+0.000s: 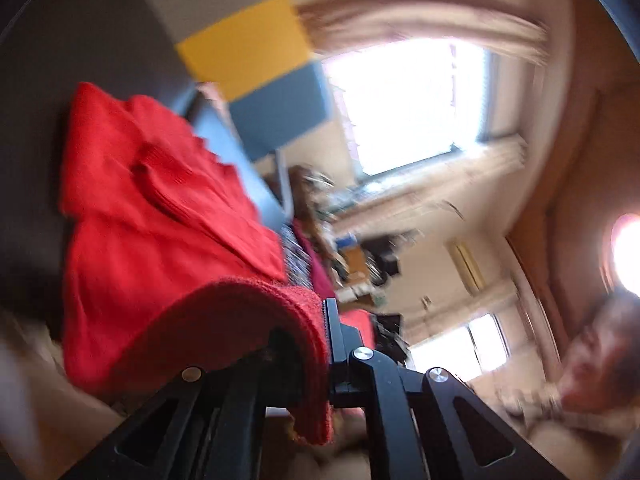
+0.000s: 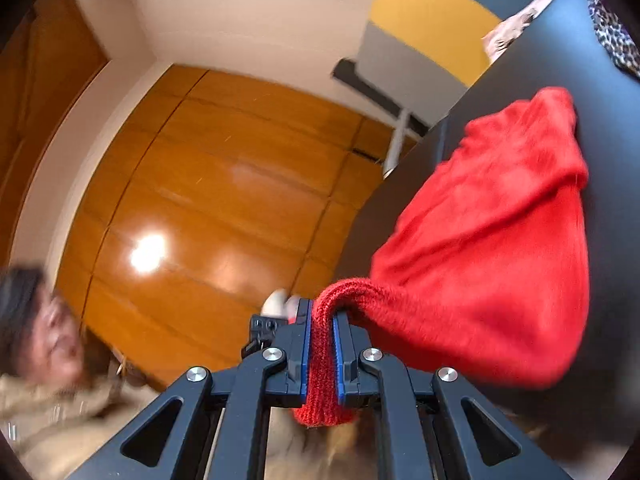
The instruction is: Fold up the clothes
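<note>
Both grippers are up off the surface and the views are tilted hard, with plenty of blur. The left gripper (image 1: 320,344) sits at the bottom centre of its view, jaws closed on a ribbed edge of the red knitted garment (image 1: 160,220); the fabric drapes over the left finger and a flap hangs down between the black linkages. From there the garment stretches away to the upper left of the frame, its far part lying bunched against the dark desk (image 1: 36,160). A bright window (image 1: 408,104) with a pale curtain fills the upper right, and a yellow, grey and blue panelled wall (image 1: 248,52) shows at the top centre.

Over in the right wrist view, the right gripper (image 2: 320,344) is at the bottom centre, its blue-edged jaws clamped on a thick knitted fold of the same red garment (image 2: 500,248), which loops over the right finger and balloons out to the right of the frame. Its far end touches the dark desk (image 2: 612,120) at the upper right. A leopard-print cloth (image 2: 612,36) lies on the desk in the top right corner. Glossy wooden panelling (image 2: 224,184) covers the middle, and a person in a beige top (image 2: 52,412) is at the lower left, too blurred to say more.
</note>
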A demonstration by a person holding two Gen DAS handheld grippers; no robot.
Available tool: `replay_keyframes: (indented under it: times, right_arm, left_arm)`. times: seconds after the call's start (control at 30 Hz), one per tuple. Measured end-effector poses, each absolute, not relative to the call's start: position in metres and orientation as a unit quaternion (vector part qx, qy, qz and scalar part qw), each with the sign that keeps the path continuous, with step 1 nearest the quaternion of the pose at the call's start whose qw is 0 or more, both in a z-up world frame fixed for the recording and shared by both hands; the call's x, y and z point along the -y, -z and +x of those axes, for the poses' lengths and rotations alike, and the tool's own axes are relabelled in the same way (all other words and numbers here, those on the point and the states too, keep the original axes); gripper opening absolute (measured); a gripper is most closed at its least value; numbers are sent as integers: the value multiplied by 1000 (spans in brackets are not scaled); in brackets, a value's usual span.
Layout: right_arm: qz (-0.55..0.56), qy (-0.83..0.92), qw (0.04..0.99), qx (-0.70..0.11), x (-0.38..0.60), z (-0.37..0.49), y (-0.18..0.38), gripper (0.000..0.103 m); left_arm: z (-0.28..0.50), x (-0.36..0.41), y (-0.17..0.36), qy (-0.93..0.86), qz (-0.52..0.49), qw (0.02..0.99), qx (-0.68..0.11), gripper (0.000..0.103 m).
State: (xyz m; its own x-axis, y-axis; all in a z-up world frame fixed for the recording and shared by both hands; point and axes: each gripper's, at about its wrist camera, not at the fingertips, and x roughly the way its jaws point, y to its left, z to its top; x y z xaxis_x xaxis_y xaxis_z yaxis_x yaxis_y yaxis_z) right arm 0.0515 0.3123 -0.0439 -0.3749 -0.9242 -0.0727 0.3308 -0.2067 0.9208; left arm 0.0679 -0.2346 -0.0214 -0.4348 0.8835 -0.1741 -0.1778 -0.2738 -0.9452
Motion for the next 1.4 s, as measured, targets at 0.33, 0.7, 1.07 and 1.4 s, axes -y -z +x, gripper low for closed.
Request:
replay_keyframes:
  times: [0.33,0.7,1.07,1.4]
  right_arm:
    - [383,697,330,508,-311,-96,69,10]
    - [453,670,208,550,-314,-161,152,20]
    - [403,815,184,372,-320,-117,78,58]
    - [433,838,217,253,-316,-14,90,45]
  left_arm:
    - [-61,229,62,-689,-396,295,530,6]
    - [-135,219,131,-674,-468,163,548,20]
    - [-68,243,97,-789,-432,118,421,25]
    - [-5,241,99,-805,-431,155,376,25]
